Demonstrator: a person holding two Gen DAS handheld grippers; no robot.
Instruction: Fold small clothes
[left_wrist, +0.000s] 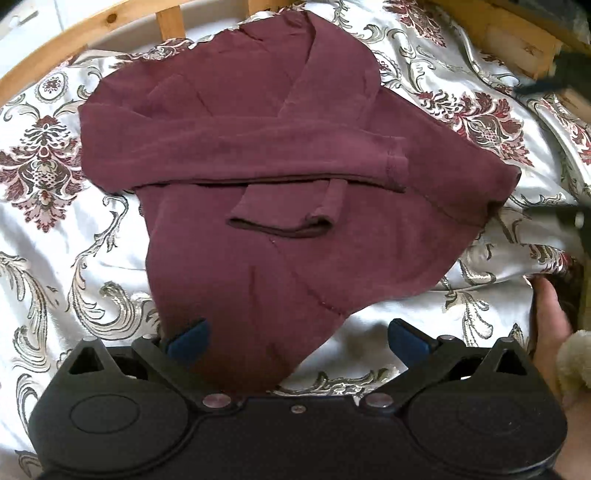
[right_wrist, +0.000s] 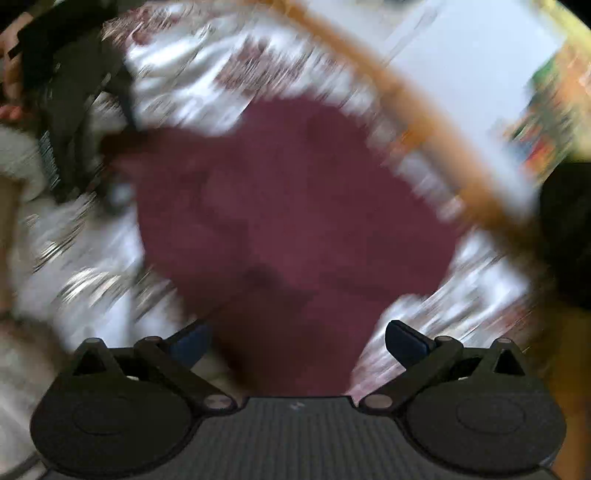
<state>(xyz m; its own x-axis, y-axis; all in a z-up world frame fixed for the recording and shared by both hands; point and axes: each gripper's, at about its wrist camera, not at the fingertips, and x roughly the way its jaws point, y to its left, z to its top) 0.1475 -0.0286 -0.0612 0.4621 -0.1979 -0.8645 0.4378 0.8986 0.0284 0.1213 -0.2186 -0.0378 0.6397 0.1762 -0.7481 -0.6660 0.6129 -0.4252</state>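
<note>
Left wrist: 1 maroon top (left_wrist: 258, 155), 1 patterned bedspread (left_wrist: 55, 229), both grippers (left_wrist: 295, 338) (right_wrist: 295, 341) spread wide, empty.

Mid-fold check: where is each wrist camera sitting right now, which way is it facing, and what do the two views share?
Left wrist: low at the near hem, facing along open fingers at the maroon shirt on the patterned bedspread; left gripper and a hand show.
Right wrist: heavily blurred, over the shirt; right gripper open.
Shared: shirt, bedspread, wooden rail.
</note>
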